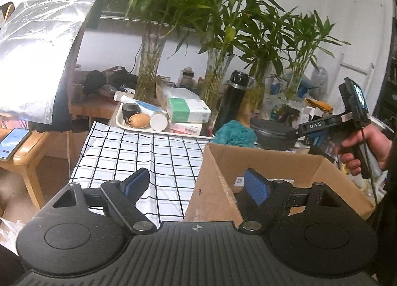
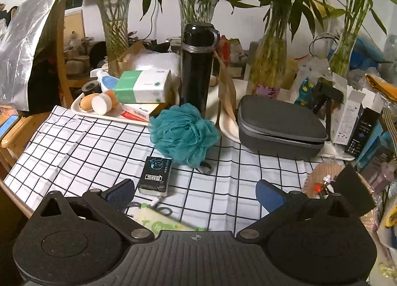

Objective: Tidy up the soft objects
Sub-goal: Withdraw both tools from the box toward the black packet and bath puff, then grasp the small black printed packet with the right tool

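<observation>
A teal mesh bath sponge lies on the black-and-white checked cloth, ahead of my right gripper, which is open and empty. It also shows in the left wrist view, behind an open cardboard box. My left gripper is open and empty, over the box's near left corner. A small black pack and a pale green-printed soft packet lie just in front of the right gripper. The right gripper's handle and hand show in the left wrist view.
A white tray holds tissue packs, jars and tubes at the back left. A black flask, a grey hard case, glass vases with bamboo and boxes crowd the back. A wooden chair with a phone stands at the left.
</observation>
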`<state>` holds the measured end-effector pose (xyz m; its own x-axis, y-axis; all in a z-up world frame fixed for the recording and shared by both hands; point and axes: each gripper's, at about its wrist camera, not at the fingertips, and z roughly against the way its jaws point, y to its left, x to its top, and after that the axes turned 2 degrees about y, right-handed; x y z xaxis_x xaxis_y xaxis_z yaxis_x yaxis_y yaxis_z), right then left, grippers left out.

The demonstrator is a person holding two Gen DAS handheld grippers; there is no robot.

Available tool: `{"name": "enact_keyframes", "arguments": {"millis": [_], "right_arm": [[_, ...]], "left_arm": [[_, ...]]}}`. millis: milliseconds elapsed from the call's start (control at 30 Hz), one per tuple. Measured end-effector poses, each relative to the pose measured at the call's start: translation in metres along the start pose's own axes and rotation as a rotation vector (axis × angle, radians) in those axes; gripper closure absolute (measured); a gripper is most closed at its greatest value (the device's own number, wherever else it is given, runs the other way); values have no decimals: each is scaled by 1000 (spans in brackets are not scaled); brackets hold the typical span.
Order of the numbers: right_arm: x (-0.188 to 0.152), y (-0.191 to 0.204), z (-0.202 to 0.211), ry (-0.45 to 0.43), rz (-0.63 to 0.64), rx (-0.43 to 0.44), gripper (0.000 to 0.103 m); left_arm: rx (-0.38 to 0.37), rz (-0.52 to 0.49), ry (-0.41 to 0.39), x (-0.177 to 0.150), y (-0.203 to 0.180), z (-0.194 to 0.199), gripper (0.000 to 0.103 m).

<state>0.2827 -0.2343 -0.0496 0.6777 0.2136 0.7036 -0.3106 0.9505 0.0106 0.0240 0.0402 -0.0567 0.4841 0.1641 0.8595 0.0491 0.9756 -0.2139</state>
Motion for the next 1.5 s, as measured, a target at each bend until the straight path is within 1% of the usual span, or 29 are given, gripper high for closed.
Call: {"name": "enact_keyframes", "arguments": {"millis": [167, 300, 400, 467, 733, 967, 1167, 1300, 1400, 1500], "right_arm": [[-1, -6, -1, 9, -25, 21, 0], [-4, -13, -2, 20, -45, 42, 0], [-7, -20, -3, 23, -52, 44, 0], [-9, -24, -6, 30, -47, 42, 0], [-15, -35, -11, 45, -57, 41, 0], [-18, -39, -9, 37, -65, 52, 0], [-22, -41, -10, 37, -68, 50, 0], [-23, -40, -11, 29, -55, 46, 0], [-22, -41, -10, 15, -55, 53, 0], [-22, -44, -9, -9, -50, 55, 0]], "left_arm": [[-6, 37, 1, 5, 8, -2, 19], [7, 91, 0, 13, 18, -6, 19], [-2, 147, 3, 21, 27, -10, 19], [-6, 157, 6, 26, 29, -16, 19], [13, 94, 16, 45, 30, -50, 19], [29, 59, 27, 62, 28, -84, 19], [21, 40, 47, 74, 29, -119, 19], [16, 26, 74, 75, 30, -144, 19], [23, 8, 84, 71, 31, -156, 19], [20, 13, 102, 65, 34, -164, 19]]}}
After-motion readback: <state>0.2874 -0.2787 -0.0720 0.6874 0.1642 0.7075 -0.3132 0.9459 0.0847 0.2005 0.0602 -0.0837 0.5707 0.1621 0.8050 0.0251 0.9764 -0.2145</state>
